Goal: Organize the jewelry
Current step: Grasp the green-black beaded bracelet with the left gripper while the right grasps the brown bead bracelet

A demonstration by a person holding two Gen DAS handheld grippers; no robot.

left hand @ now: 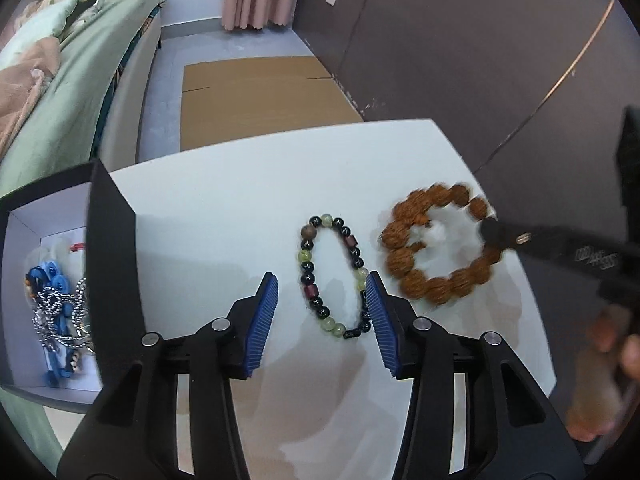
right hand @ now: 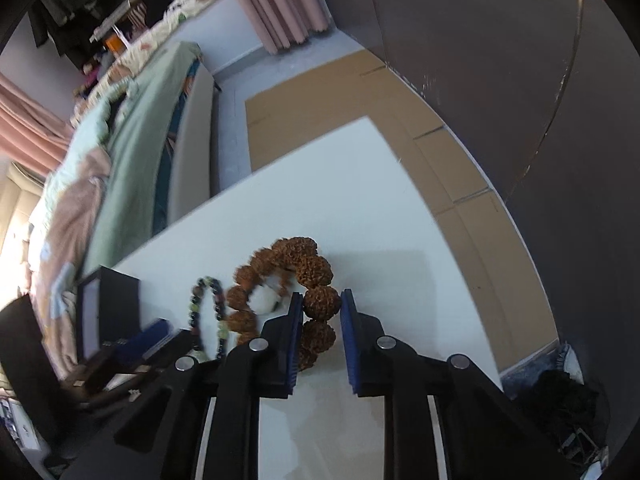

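Right gripper (right hand: 320, 320): we see its blue pads brought in around one knobbly bead of the brown seed bracelet (right hand: 316, 272). The left pad touches the bead. A thin gap shows at the right pad, so we cannot tell whether the grip is firm.
Right gripper from the left wrist view (left hand: 494, 234): its dark tip sits on the right-hand rim of the brown seed bracelet (left hand: 436, 246), which is blurred.
Left gripper (left hand: 322, 292): we see the jaws spread wide and holding nothing. The right pad overlaps the lower right edge of the mixed-bead bracelet (left hand: 334, 276); whether it touches we cannot tell.
Mixed-bead bracelet: black, green and dark red beads, lying flat on the white table (left hand: 240, 208) in the centre of the frame, just left of the brown one.
Black box (left hand: 108, 216): at the left edge of the frame, open, white inside.
Box contents: a blue piece (left hand: 54, 276) and a silver-and-black twisted chain (left hand: 60, 308), tangled together; a small red bit shows behind them.
Box from the right wrist view (right hand: 116, 304): lower left of the frame, contents hidden.
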